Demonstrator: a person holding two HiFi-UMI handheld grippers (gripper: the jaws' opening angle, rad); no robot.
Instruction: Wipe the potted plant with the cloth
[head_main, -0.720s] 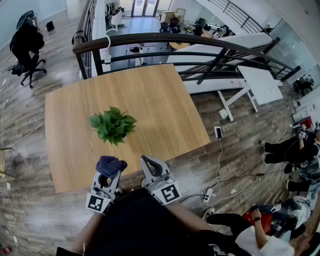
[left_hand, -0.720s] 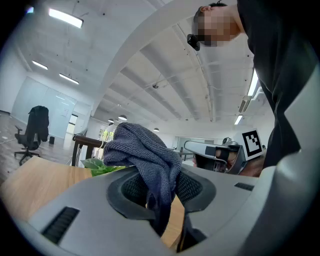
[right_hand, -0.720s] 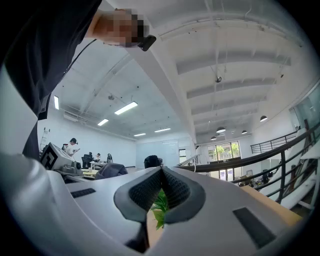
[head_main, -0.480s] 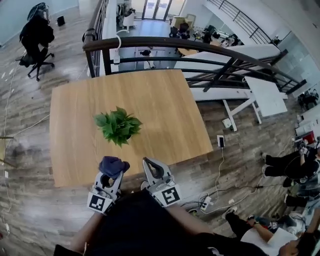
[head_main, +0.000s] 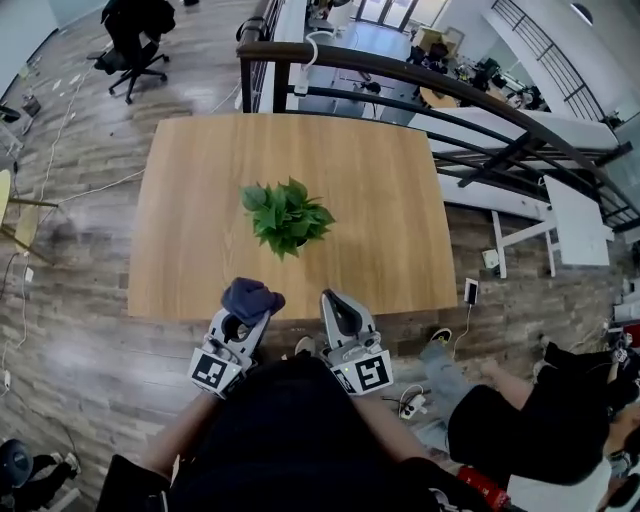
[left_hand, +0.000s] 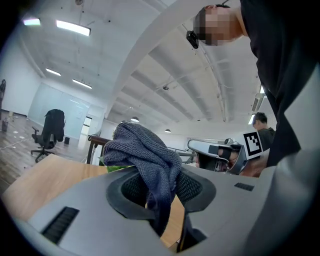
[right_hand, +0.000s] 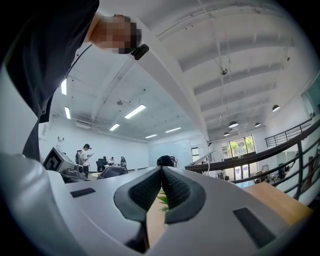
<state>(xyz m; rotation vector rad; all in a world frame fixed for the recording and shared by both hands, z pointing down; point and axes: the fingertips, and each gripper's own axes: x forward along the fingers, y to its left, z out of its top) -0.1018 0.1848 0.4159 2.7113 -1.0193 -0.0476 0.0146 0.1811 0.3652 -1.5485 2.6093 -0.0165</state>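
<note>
Open-plan office, plank floor (head_main: 70, 290) all round, and a dark railing (head_main: 420, 85) ran behind the pale wooden table (head_main: 190, 240) you stood at. Out in the middle of that table sat the potted plant (head_main: 288, 215), a low mound of broad, glossy green leaves (head_main: 306, 212) that hid its pot from above, well apart from both tools. Your left gripper (head_main: 247, 312) was level at the near edge with its jaws clamped on the cloth (head_main: 251, 297). That was a dark blue-grey knitted rag, soft and bunched, a fat fold bulging above the ribbed black pads (left_hand: 192, 187) and a tail hanging down between them. Your right gripper (head_main: 336, 303) was beside it, level too, jaws pressed together on nothing, their ribbed faces meeting in a thin seam.

The wiping had not begun; I judged this the reach-in. To do it well, you needed to bring the bulging fold, not the hard grey jaw shells, onto the leaves, since the foliage looked thin and springy and would bend away or tear under a stiff edge. Stroking from stem outward along each leaf seemed the gentler line. The pot, tucked under the foliage, was likely small and light on a smooth tabletop, so a sideways push could slide or tip it. Your empty right gripper was well placed to steady it, though it would have had to open first. Cloth that loose might also have snagged in the stems
</note>
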